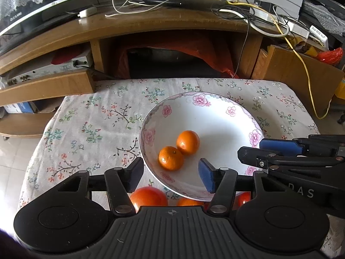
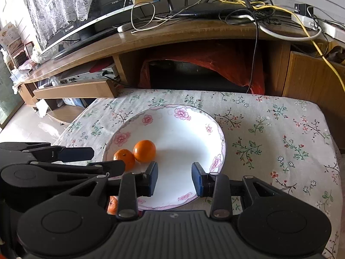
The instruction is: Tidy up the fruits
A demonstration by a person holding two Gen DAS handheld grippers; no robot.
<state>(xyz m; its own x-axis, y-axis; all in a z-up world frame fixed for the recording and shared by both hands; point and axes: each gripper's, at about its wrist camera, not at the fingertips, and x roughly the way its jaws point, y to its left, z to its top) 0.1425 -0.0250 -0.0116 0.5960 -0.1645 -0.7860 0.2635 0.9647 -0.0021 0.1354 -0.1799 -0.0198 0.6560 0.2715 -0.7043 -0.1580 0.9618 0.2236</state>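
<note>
A white plate with pink flowers sits on the flowered tablecloth. Two small oranges lie side by side in it, a near one and a far one. My left gripper is open and empty over the plate's near rim; it also shows in the right wrist view. My right gripper is open and empty over the plate's near side; it also shows in the left wrist view. More fruit lies on the cloth under the left gripper: a red-orange one, another orange.
The tablecloth covers a small table. Behind it stands a wooden TV stand with a TV, a router and tangled cables. A wooden shelf edge juts in at the back left. A yellow cable hangs at the right.
</note>
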